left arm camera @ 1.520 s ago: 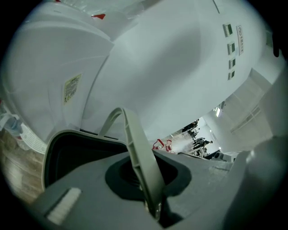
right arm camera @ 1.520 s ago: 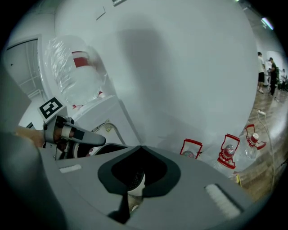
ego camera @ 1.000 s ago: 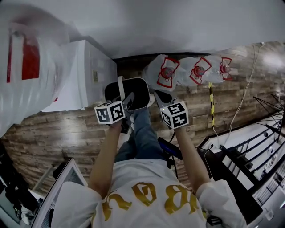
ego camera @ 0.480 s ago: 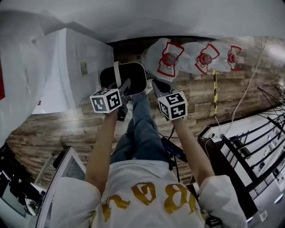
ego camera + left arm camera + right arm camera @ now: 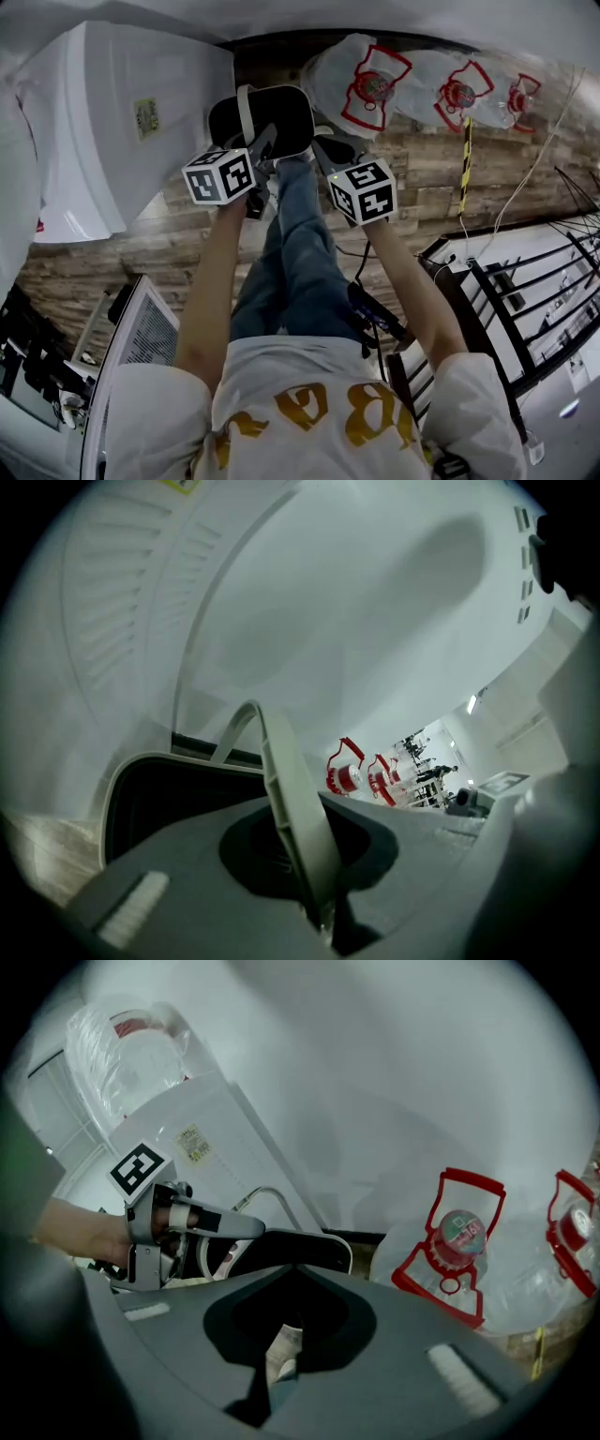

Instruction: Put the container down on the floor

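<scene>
The container (image 5: 277, 112) is a black bin with a white rim and a white bail handle (image 5: 246, 108), held above the wood floor (image 5: 422, 192) in front of the person's legs. My left gripper (image 5: 262, 157) is shut on the handle; in the left gripper view the handle (image 5: 286, 803) runs between the jaws of the left gripper (image 5: 317, 902), with the bin's dark mouth (image 5: 159, 799) behind. My right gripper (image 5: 324, 150) sits at the bin's right rim. In the right gripper view the right gripper (image 5: 281, 1358) has a narrow gap showing floor, and the rim (image 5: 295, 1246) lies just beyond.
A white cabinet (image 5: 122, 122) stands close on the left by the wall. Large water jugs (image 5: 370, 84) with red handles, wrapped in plastic, lie on the floor to the right. A yellow-black strip (image 5: 466, 159), a black rack (image 5: 525, 300) and a white slatted crate (image 5: 141, 337) are nearby.
Both grippers and the container have moved together toward the wall and white cabinet, which now looks larger and nearer. The grip on the handle is unchanged.
</scene>
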Tool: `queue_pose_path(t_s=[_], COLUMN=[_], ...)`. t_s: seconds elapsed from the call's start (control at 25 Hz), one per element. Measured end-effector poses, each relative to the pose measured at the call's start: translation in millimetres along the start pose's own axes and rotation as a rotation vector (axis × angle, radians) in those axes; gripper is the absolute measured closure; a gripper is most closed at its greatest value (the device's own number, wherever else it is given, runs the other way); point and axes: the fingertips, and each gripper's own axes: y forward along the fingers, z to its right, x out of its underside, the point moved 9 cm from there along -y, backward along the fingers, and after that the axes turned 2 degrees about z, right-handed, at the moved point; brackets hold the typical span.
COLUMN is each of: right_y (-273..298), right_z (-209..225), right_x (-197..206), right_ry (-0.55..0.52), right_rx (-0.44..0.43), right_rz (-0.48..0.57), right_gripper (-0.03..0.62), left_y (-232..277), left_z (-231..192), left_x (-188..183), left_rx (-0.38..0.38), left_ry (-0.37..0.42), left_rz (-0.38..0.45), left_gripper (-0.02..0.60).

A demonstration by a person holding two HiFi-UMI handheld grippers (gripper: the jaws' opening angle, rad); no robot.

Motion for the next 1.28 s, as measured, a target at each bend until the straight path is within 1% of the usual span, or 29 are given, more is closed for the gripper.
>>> queue_pose_path(t_s=[0.16,0.32,0.48,0.6,0.72,0.88,0.96,1.04,1.16,1.28], right_y=[16,29,49,64,77,88,94,102,113,120], right_z=[11,24,34,32,28,34,40,44,46,49], right_x=[15,26,37,45,53,67,75,83,96,107], right_ry=[-0.011,-0.003,-0.039,-0.065,-0.117,-0.121,-0.126,-0.132,-0.116,-0.091], right_rx=[0.003,0.010,0.041,0.037,0.022,0.019,0.028,0.033,0.042,0.052], right_rz=[-0.037,-0.061,-0.100,-0.125,-0.161,-0.176,-0.178,-0.186,-0.195,-0.202], right_gripper=[0.565,0.565,0.565,0.565,0.565,0.565,0.565,0.565,0.565,0.565], left_y=[18,34,54,63,70,81,92,101,110,120], left_z=[-14,-30,-51,-68,-83,-102,-108,-114,-124,-131], left_x=[9,17,23,30,40,53,58,62,67,74], left_rx=[-0.013,-0.039,-0.060,-0.070,-0.080,-0.128,-0.132,-0.130,-0.134,-0.134], left_ry=[0.012,-0.020,-0.047,-0.054,-0.053,-0.064,-0.074,-0.060,-0.019,-0.007], left_rz=[-0.018,-0.030,-0.028,-0.028,-0.034,-0.035,-0.041,-0.058,-0.094,-0.098], left_gripper=[0.558,0.558,0.558,0.560,0.560,0.563,0.563,0.563,0.564,0.568])
